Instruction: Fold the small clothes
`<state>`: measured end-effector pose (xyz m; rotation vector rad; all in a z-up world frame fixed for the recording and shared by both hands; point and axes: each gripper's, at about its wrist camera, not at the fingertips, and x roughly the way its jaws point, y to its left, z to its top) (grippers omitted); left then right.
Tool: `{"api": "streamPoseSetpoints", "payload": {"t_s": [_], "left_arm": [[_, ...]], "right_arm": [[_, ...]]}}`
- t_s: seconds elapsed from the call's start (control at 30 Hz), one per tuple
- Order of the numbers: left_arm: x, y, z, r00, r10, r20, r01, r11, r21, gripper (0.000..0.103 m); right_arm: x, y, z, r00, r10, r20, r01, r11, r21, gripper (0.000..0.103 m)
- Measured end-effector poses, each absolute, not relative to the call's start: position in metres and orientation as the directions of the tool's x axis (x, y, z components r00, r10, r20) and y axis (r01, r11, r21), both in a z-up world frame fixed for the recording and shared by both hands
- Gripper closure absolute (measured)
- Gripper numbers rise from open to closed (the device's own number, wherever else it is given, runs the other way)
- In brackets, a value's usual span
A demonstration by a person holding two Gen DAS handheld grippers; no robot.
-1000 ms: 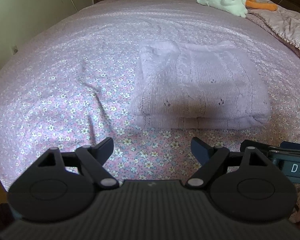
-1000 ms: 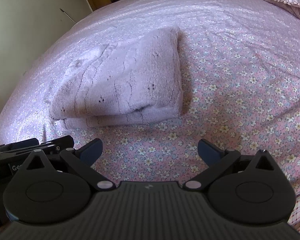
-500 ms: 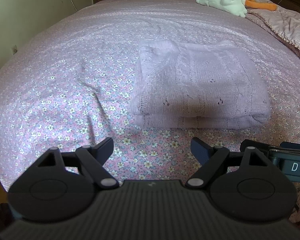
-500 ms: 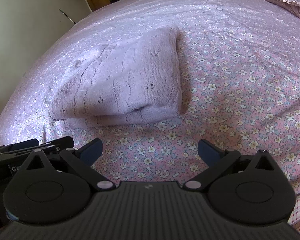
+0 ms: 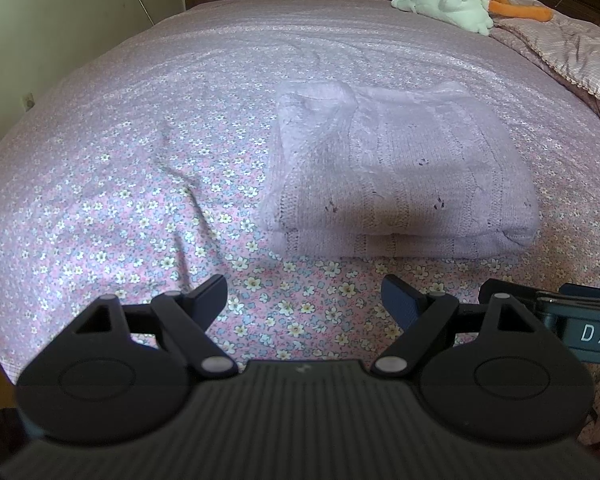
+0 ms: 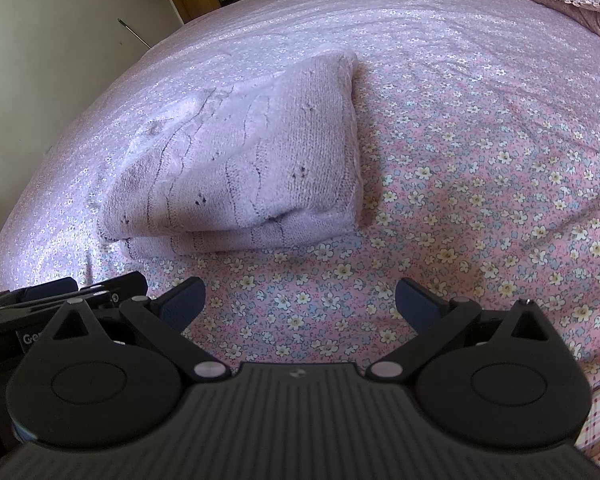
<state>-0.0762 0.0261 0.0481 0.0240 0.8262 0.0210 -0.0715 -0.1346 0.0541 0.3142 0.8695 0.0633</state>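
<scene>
Both the left gripper (image 5: 303,300) and the right gripper (image 6: 299,300) were held spread and empty. Just ahead on the floral bedsheet (image 5: 100,208), the folded lilac knit sweater (image 5: 400,176) was seen; it was judged soft, light, floppy, best pinched at its near folded edge.

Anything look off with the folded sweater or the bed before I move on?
Nothing stands out. The lilac sweater lies folded in a neat block on the floral bedspread; only a small wrinkle beside it.
</scene>
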Motion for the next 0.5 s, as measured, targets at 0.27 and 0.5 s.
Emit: {"api": "streamPoseSetpoints", "payload": {"t_s": [0.27, 0.5], "left_arm": [[-0.0775, 0.0260, 0.0491, 0.681, 0.028, -0.732, -0.008, 1.000, 0.030, 0.018], [-0.0784, 0.0255, 0.0492, 0.680, 0.025, -0.733, -0.004, 1.000, 0.030, 0.018]], "right_arm": [[-0.0714, -0.1344, 0.0540, 0.646, 0.182, -0.741, 0.073, 0.952, 0.297, 0.000], [-0.0719, -0.1338, 0.0536, 0.646, 0.181, -0.742, 0.074, 0.952, 0.297, 0.000]]}}
